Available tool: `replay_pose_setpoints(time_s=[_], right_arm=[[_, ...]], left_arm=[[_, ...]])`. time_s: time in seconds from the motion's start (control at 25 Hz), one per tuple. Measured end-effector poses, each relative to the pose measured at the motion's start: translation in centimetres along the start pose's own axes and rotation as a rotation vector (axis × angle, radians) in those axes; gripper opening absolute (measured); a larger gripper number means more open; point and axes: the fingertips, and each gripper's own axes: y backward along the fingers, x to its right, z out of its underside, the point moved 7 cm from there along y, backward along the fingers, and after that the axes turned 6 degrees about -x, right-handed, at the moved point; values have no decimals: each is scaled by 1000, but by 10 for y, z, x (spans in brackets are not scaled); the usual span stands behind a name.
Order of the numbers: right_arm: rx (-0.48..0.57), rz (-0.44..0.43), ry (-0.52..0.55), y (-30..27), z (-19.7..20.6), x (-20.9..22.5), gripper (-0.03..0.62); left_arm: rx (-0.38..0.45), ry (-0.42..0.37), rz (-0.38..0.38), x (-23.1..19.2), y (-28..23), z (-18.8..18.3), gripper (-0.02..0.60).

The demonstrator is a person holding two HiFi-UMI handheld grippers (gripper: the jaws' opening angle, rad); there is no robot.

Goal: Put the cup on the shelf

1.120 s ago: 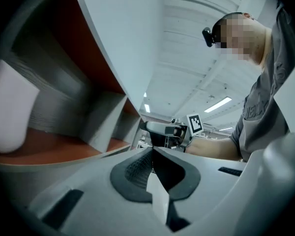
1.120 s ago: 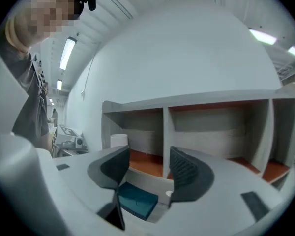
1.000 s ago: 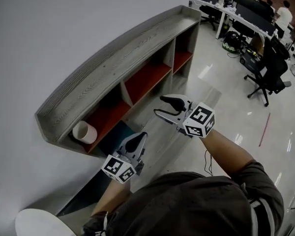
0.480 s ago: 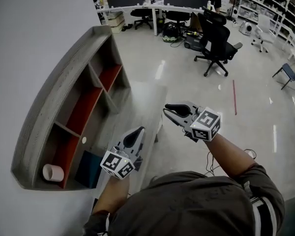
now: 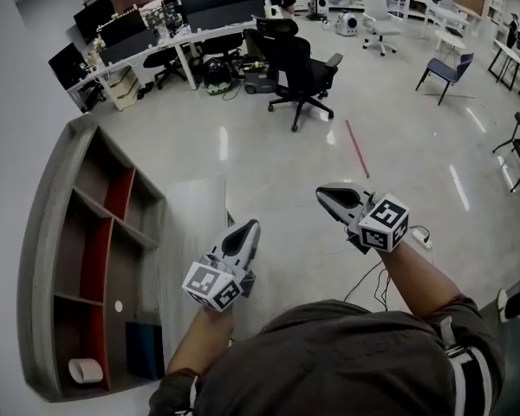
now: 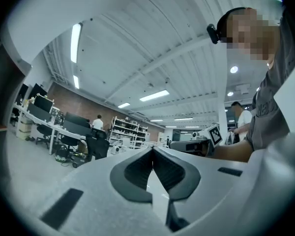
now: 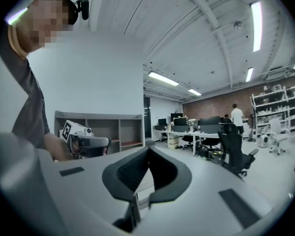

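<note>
The white cup lies on its side on a red-floored compartment of the grey shelf unit, at the head view's lower left. Neither gripper touches it. My left gripper is held in the air right of the shelf, jaws shut and empty; its tips meet in the left gripper view. My right gripper hangs further right over the floor, also shut with nothing between the jaws. The right gripper view shows the shelf behind the left gripper.
A polished floor spreads ahead with a red line. Black office chairs and desks with monitors stand at the back, a blue chair at the right. A dark blue item sits beside the cup. People stand far off.
The view has swung from the shelf toward the room, so the shelf and cup slid to the lower left. The right gripper's jaws went from open to shut. The cup stayed in place.
</note>
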Motion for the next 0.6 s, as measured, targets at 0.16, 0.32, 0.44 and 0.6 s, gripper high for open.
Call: replay_pose_setpoints(time_s=[0.16,0.32,0.44,0.6], right_arm=[[-3,81,-8,45,9,23,-9],[-6,137,-30,79,21,34,-9],[-3,158,-51,94,28,37,-9],[-3,163,-61,102,33,37,-9]], left_arm=[[-17,-1,57,15,-41,3,5],[-34,-6,98,32,-64,8,5],[-33,-2,106,40,-70,10,5],[-27,6,100,46,-68,13,5]])
